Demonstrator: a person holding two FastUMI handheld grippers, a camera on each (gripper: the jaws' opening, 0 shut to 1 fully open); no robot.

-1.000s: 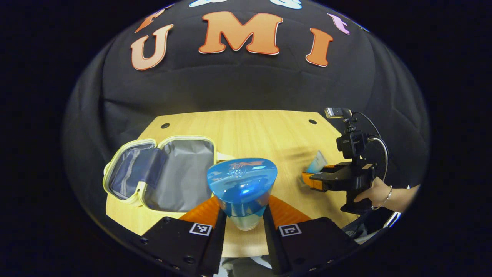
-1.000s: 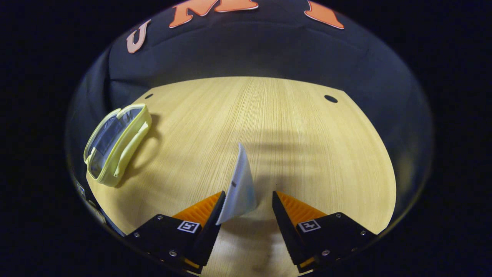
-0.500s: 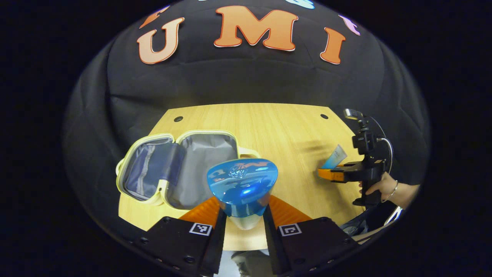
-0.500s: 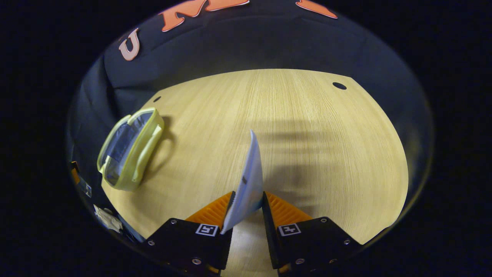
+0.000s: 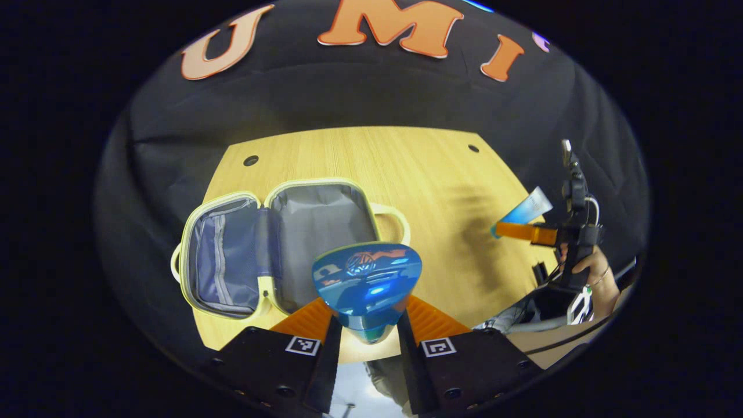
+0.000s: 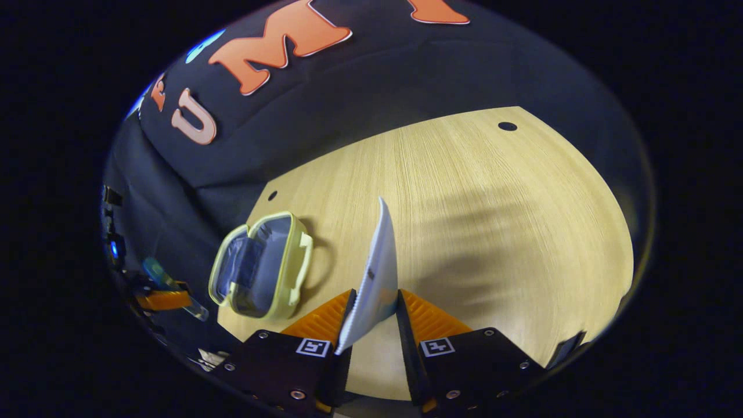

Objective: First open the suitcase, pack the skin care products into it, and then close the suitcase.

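Your left gripper (image 5: pixel 364 335) pinches a blue-capped bottle (image 5: pixel 367 284) near its narrow base; top-heavy, it could tip out in transit. Your right gripper (image 6: pixel 368 325) clamps a flat tube (image 6: pixel 380 264) by its lower end, which could slide free. The suitcase (image 5: pixel 273 244) lies open on the wooden table (image 5: pixel 406 168), lined halves empty. Nothing blocks either path, though both arms converging there could collide.

The suitcase (image 5: pixel 278 244) is small, pale yellow, lying open flat on the wood with both grey-lined halves up and empty. A bottle with a glossy blue cap (image 5: pixel 367 284) sits at its 5 o'clock. A flat white-blue tube (image 6: pixel 378 273) stands on edge at its 3 o'clock.
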